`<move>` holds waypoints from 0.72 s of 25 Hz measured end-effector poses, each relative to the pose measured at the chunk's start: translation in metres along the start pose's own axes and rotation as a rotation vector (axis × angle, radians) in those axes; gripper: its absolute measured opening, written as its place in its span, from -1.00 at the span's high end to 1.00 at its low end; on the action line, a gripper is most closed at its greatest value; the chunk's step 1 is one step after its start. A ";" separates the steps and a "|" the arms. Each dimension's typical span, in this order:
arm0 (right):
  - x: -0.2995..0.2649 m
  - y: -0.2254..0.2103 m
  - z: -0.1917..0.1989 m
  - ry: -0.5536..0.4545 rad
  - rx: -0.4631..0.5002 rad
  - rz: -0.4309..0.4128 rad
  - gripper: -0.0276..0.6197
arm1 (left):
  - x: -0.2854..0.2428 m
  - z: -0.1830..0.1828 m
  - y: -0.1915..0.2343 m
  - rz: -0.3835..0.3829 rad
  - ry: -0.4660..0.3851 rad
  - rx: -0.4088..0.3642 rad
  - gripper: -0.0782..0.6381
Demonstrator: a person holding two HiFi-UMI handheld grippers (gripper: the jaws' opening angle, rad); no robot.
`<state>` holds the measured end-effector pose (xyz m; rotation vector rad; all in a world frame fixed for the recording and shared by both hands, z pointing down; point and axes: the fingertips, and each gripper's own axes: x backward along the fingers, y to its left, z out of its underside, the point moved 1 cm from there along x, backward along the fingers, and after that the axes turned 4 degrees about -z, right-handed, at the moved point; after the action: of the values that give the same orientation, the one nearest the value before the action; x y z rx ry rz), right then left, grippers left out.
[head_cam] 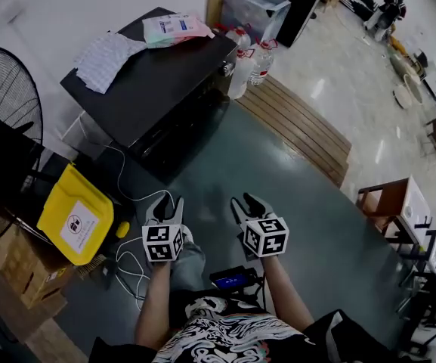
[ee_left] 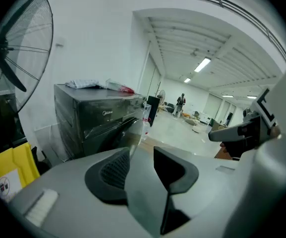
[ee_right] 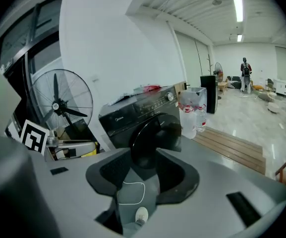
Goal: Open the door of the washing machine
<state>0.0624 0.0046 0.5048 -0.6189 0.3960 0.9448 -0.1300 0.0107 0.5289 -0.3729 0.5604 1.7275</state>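
A black front-loading washing machine (head_cam: 157,82) stands against the wall ahead of me. Its round dark door (ee_right: 155,138) faces me in the right gripper view and shows at the machine's front (ee_left: 115,130) in the left gripper view; it seems to stand slightly out from the front, though I cannot be sure. Both grippers hover side by side over the grey floor, well short of the machine. The left gripper (head_cam: 165,205) is open with nothing between its jaws (ee_left: 142,165). The right gripper (head_cam: 246,203) is open and empty too (ee_right: 143,170).
A standing fan (head_cam: 2,89) and a yellow container (head_cam: 76,214) are at the left, with white cables (head_cam: 131,267) on the floor. Water bottles (head_cam: 252,59) and a wooden platform (head_cam: 301,127) lie right of the machine. Papers (head_cam: 108,55) rest on its top. Wooden furniture (head_cam: 395,203) stands at right.
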 end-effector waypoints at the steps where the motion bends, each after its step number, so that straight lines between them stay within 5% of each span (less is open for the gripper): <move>1: -0.015 -0.001 -0.005 0.013 -0.010 0.016 0.42 | -0.016 0.001 0.010 0.017 0.027 -0.010 0.36; 9: -0.105 -0.022 -0.047 0.026 -0.068 0.087 0.44 | -0.132 -0.001 0.064 0.100 0.144 -0.111 0.36; 18: -0.128 -0.037 -0.055 0.037 -0.096 0.106 0.44 | -0.171 0.015 0.066 0.121 0.208 -0.120 0.36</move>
<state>0.0225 -0.1272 0.5475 -0.7096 0.4217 1.0591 -0.1548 -0.1317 0.6430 -0.6201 0.6419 1.8561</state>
